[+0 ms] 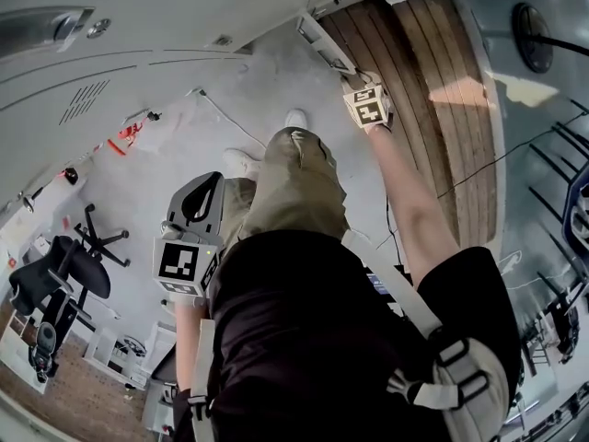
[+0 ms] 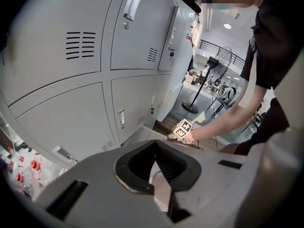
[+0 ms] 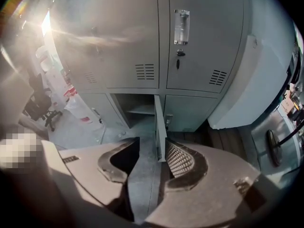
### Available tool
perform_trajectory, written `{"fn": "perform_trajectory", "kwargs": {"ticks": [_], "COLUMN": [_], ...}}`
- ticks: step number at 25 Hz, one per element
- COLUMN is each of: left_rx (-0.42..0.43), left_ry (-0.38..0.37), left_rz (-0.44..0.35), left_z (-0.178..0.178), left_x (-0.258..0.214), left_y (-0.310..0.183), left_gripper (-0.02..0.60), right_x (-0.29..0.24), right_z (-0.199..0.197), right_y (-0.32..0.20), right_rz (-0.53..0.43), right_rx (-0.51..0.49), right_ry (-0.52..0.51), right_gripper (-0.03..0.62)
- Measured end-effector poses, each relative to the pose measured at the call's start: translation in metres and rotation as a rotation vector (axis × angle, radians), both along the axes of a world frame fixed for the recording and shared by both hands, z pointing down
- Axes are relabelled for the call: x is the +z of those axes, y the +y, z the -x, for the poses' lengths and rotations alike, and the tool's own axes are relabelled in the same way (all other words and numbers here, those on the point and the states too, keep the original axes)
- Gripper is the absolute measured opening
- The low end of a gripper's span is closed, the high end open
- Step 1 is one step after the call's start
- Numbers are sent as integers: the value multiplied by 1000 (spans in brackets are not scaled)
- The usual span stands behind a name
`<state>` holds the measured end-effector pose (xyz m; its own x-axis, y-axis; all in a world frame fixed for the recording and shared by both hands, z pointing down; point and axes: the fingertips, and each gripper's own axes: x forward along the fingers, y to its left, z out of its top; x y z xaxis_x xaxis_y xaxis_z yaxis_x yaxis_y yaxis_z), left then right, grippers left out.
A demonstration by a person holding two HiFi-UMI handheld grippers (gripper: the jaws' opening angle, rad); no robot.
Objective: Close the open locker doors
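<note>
The door (image 3: 160, 122) looks thin, stiff, light; push its free edge, framed by your gaping right claw (image 3: 152, 141); left claw (image 2: 155, 160) closed, empty.

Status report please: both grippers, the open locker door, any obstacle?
Left gripper shut, empty. Right gripper open, lower locker door's edge between its fingers. Door stands open. No obstacle seen.

Open btm locker door (image 3: 159, 122) betw. right claw (image 3: 153, 145) jaws; chair (image 3: 40, 103) far left.
</note>
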<state>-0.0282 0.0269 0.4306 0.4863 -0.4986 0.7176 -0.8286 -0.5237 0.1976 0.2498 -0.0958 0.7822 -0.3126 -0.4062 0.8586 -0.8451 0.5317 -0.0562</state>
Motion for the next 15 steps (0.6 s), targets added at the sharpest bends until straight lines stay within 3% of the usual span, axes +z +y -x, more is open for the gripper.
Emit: {"fn": "perform_trajectory", "kwargs": {"ticks": [7,15], "left_rx": [-29,-49], "left_ry": [0,-23], "left_rz": [35,60], "left_z": [7,17], "left_x": [17,31], "left_y": [13,23], "left_gripper": [6,6], "right_x": [36,66], "right_z": [-7,-20], "right_y": [-3,-3], "right_rz": [39,96], "right_rx": [-1,16], "right_ry": [44,80], "right_gripper": [203,216]}}
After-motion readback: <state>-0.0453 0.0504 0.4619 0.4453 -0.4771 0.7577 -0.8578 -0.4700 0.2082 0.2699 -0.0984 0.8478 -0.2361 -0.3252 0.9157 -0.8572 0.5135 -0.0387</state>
